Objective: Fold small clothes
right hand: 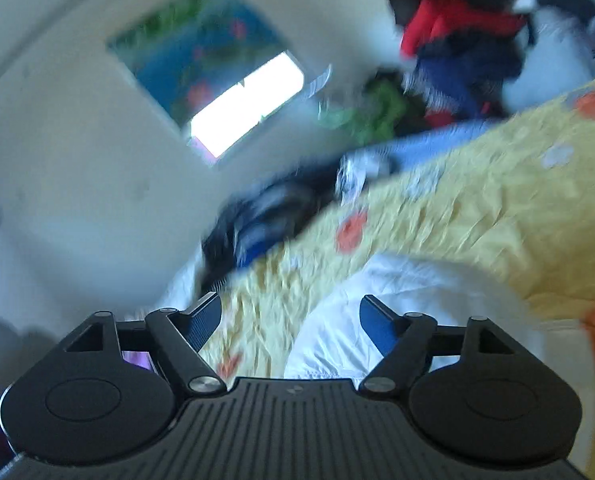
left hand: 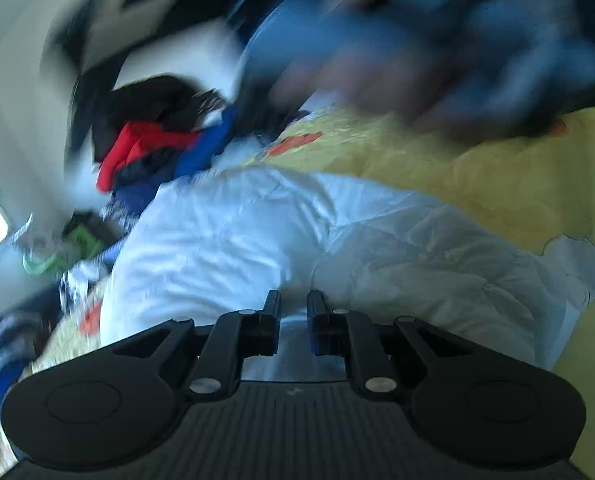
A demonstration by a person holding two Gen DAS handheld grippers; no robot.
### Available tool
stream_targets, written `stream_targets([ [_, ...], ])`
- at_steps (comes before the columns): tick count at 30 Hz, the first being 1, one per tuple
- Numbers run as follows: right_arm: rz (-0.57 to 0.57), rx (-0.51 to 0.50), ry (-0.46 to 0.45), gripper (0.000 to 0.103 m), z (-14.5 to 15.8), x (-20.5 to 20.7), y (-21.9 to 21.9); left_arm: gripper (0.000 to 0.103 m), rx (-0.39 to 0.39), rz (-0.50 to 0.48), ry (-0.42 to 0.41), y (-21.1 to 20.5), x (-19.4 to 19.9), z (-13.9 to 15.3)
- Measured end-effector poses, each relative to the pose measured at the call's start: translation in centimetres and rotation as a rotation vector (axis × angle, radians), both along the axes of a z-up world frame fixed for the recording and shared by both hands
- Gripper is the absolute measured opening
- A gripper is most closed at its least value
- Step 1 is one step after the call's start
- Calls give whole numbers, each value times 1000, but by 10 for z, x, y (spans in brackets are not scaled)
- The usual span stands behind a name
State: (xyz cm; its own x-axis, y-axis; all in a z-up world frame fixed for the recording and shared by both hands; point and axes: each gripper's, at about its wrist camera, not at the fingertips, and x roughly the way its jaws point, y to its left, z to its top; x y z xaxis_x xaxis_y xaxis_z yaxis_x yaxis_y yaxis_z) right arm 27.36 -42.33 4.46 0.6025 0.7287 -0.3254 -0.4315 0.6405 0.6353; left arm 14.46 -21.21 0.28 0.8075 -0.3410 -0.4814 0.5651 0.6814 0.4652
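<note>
White fabric fills the view off my left gripper (left hand: 293, 320), whose jaws sit nearly together. I think they pinch a bit of the white garment (left hand: 281, 232), though the blur hides the contact itself. That garment lies straight ahead of the left tool on the yellow bedspread (left hand: 497, 184), its long side running across the view from left to right. My right gripper (right hand: 291, 330) has its jaws wide apart with nothing between them, hanging above the garment's near edge (right hand: 377, 300), which sits ahead and to its right. So the left is the nearer one for the next fold, I'd say. Further out, a messy pile of clothes (right hand: 457, 52) waits near the wall, red and dark blue on top.
</note>
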Motion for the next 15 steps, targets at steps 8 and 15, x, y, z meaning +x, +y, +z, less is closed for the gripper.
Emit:
stream_targets([
  [8, -63, -112, 219, 51, -83, 67, -2, 12, -95, -15, 87, 6, 25, -13],
  [15, -62, -59, 190, 49, -120, 66, -6, 12, -182, -7, 177, 11, 46, -21],
])
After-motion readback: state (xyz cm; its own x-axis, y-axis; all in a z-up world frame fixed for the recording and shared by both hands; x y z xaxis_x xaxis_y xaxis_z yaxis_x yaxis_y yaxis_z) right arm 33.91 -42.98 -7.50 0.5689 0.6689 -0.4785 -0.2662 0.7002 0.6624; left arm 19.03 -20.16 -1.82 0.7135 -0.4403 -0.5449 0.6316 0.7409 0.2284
